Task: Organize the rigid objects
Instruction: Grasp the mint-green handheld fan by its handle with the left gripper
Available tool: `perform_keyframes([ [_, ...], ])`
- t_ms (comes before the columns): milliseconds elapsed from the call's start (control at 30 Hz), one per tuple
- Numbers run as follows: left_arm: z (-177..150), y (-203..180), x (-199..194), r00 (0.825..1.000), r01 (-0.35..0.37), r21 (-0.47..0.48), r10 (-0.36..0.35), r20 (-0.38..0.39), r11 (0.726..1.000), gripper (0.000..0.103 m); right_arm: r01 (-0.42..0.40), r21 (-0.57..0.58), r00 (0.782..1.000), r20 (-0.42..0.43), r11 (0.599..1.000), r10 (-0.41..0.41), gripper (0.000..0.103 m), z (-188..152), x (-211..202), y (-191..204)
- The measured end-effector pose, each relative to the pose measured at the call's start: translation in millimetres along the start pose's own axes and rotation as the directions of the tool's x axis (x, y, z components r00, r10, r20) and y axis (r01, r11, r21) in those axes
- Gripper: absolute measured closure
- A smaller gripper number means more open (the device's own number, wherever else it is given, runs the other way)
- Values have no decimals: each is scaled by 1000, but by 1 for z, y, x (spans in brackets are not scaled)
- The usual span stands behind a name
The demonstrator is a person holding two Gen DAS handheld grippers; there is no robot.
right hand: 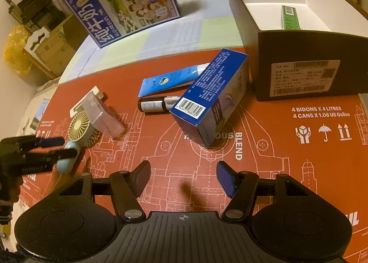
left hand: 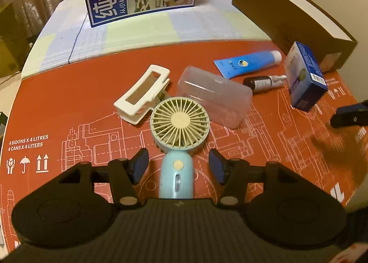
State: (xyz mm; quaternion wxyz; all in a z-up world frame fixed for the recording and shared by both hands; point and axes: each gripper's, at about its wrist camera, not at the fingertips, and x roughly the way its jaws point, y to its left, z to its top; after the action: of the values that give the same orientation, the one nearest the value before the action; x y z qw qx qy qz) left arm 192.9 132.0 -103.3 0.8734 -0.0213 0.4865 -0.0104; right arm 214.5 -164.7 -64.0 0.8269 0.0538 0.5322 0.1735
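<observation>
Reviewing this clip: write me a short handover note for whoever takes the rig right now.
Left claw: open, straddling the handle of the mini fan, pads not pressing yet.
Right claw: open, empty, above the red cardboard.
On the cardboard: white clip, clear case, blue tube, dark bottle, blue box.
Done: only a green item lies in the open box.
Left: grip the fan, then probably box the rest.

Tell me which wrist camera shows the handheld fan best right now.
The left wrist view: the handheld fan lies centred, grille facing up, its blue handle between the left gripper's fingers, which don't visibly touch it. In the right wrist view the fan sits small at the left edge, partly hidden by the clear plastic case and that gripper.
</observation>
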Motion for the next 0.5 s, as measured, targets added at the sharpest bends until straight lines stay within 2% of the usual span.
perform_keyframes([
  [167, 3, -14, 9, 998, -70, 27, 70, -6, 997, 49, -3, -8, 1000, 1, 1000, 3, 42, 0, 0, 0],
  [267, 6, -17, 16, 994, -107, 11, 107, -15, 994, 49, -2, -6, 1000, 3, 1000, 2, 42, 0, -1, -2],
  [500, 8, -22, 24, 991, -137, -25, 137, -7, 990, 48, 1, -19, 1000, 4, 1000, -1, 42, -1, -3, -2],
])
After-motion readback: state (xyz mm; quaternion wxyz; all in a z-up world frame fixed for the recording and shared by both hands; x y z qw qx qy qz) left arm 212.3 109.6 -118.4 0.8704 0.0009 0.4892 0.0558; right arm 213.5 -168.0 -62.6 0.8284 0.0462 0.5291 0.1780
